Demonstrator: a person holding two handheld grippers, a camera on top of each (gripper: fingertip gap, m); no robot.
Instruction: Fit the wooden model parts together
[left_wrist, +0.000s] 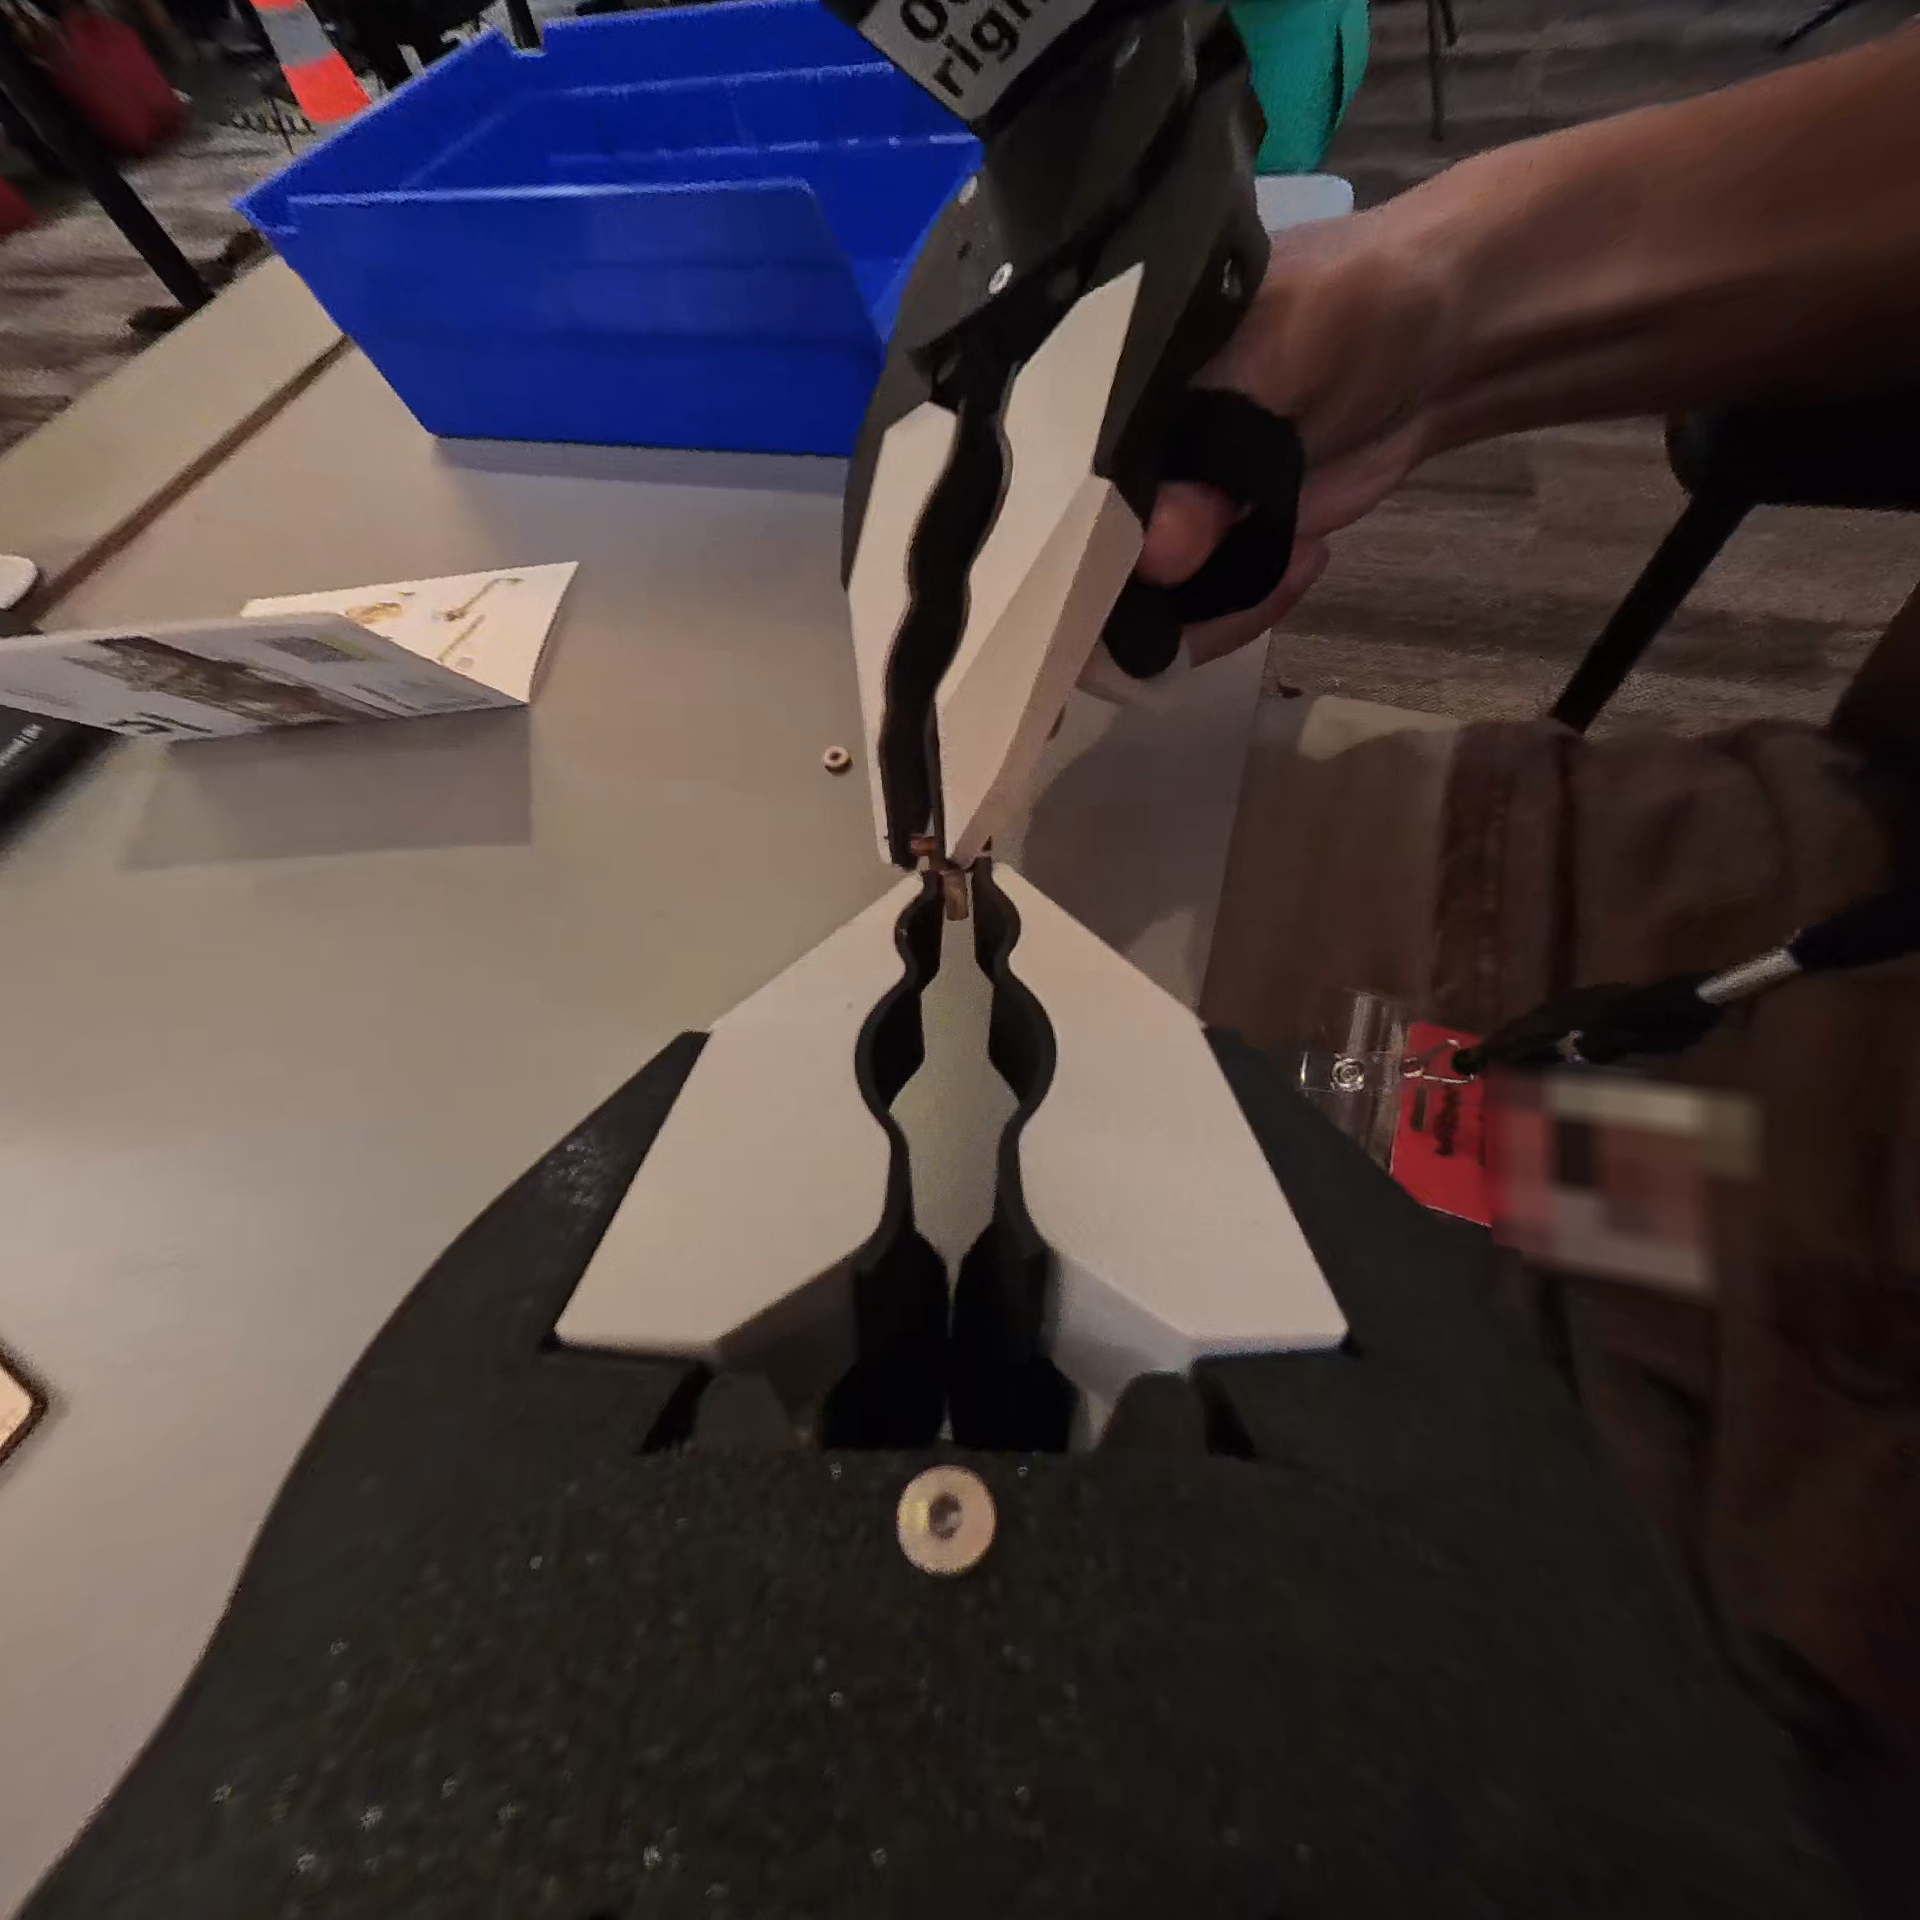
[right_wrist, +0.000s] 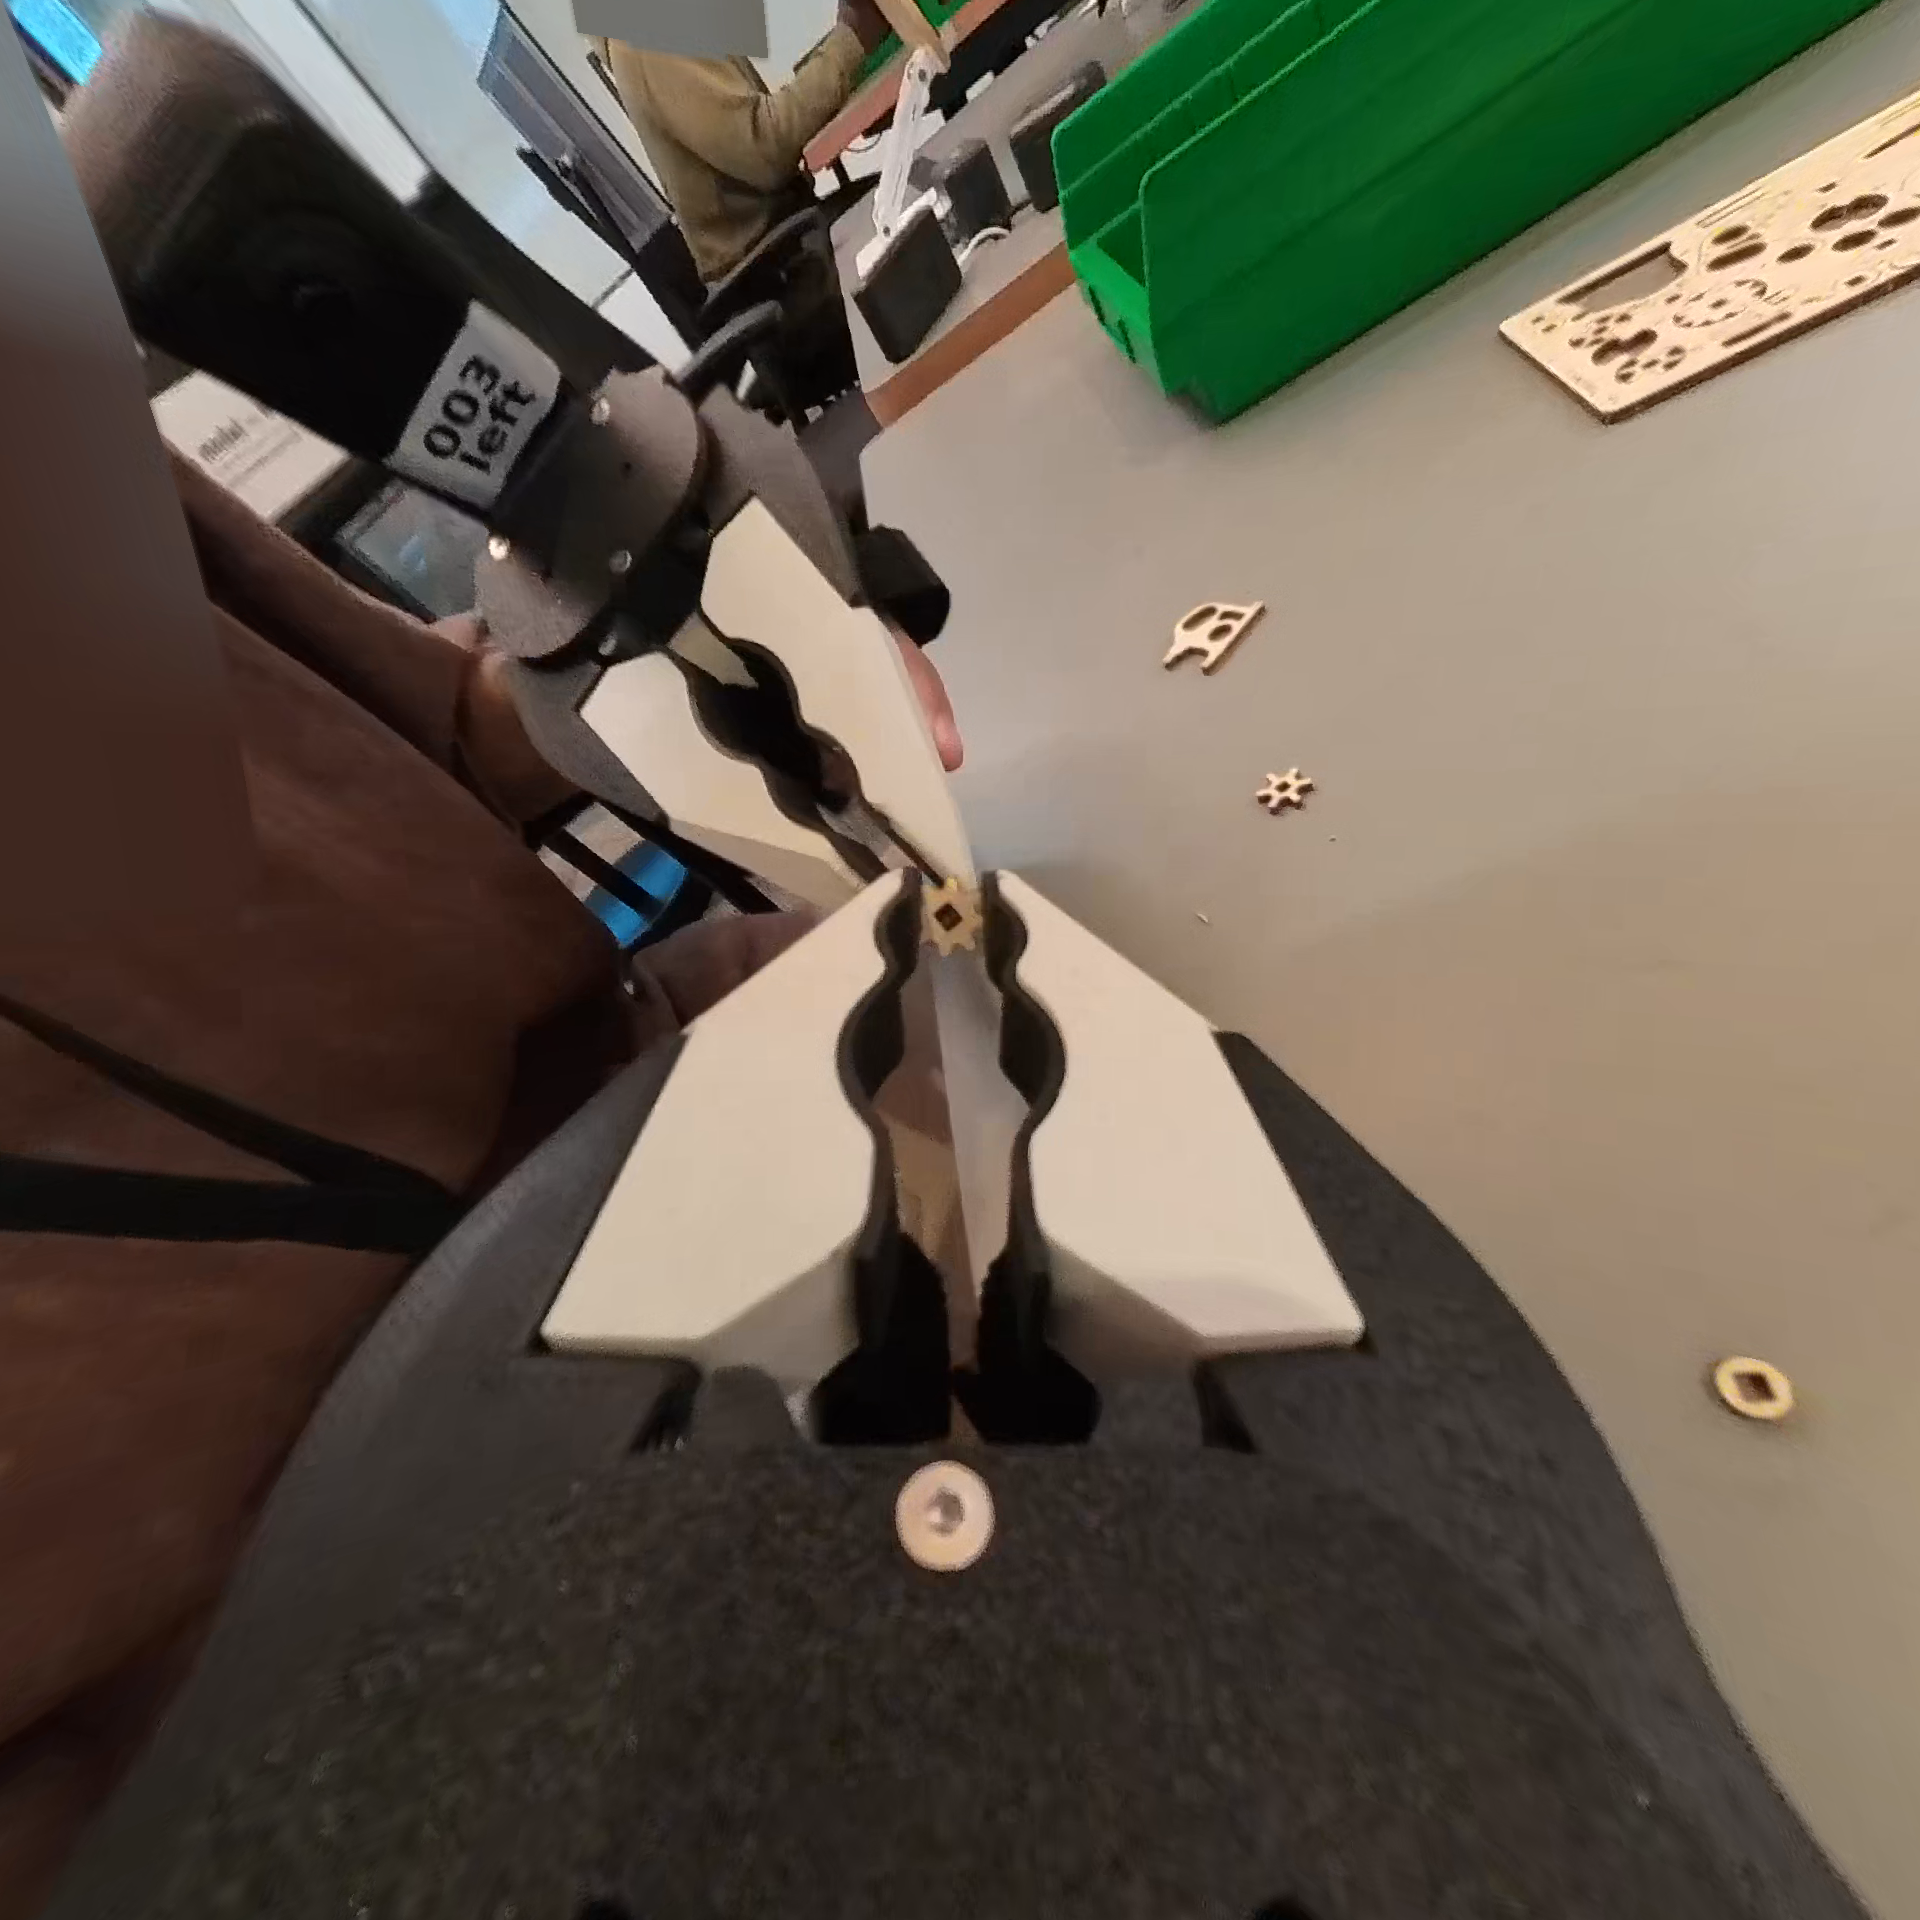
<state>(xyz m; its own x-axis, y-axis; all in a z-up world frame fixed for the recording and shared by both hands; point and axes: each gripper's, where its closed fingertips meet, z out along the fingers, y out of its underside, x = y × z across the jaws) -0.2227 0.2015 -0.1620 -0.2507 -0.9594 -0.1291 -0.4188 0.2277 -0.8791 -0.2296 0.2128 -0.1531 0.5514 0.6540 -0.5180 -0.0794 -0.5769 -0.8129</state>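
Grey table (right_wrist: 1455, 935) bearing, in descending size: a blue bin (left_wrist: 623, 260) at the far edge in the left wrist view; a green bin (right_wrist: 1351, 177) at the far edge in the right wrist view; a perforated wooden sheet (right_wrist: 1714, 301) beside the green bin; a folded leaflet (left_wrist: 312, 665).

The left gripper (left_wrist: 951, 883) and right gripper (right_wrist: 951, 894) meet tip to tip above the table's near edge. The right gripper's fingertips are pinched on a small wooden gear (right_wrist: 948, 918) with a square centre hole. The left gripper's tips are nipped on a small wooden peg (left_wrist: 956, 896) (partly hidden), touching the gear.

Loose on the table: a cut-out wooden piece (right_wrist: 1210, 634), a star-shaped piece (right_wrist: 1285, 792), a wooden ring (right_wrist: 1752, 1387).
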